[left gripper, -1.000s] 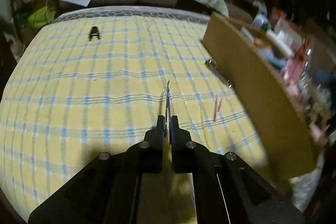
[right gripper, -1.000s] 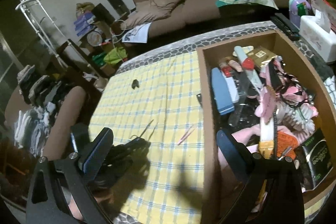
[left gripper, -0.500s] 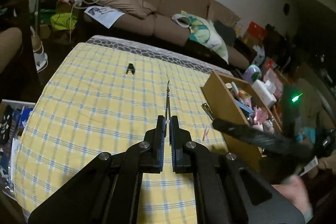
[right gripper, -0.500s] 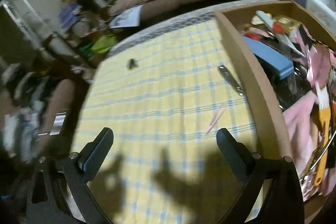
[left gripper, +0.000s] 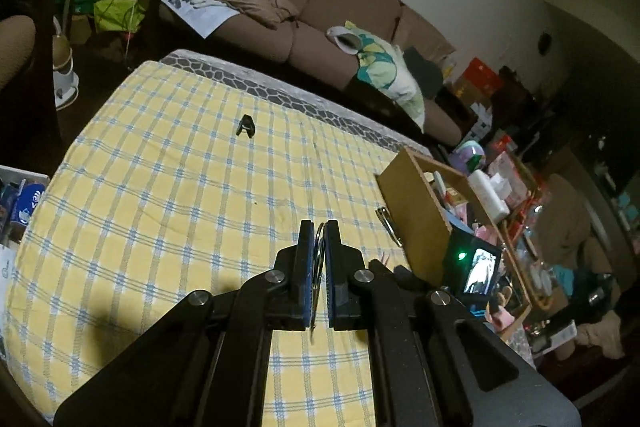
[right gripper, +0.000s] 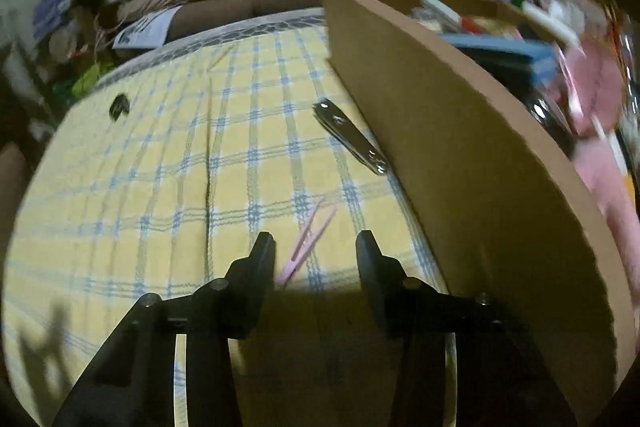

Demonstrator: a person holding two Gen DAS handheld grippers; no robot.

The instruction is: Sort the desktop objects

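My right gripper [right gripper: 310,243] jaws have been closing, half open around the pink clip [right gripper: 306,243]; it may slide away. My left gripper [left gripper: 319,233] pinches thin metal scissors [left gripper: 318,259].

Woven checked cloth [right gripper: 160,187], matt and creased, covers the bench. Nail clipper [right gripper: 350,141] at centre: polished metal. Box wall [right gripper: 460,167] at right: matt brown board. Pink tweezers [right gripper: 306,247]: smooth plastic.
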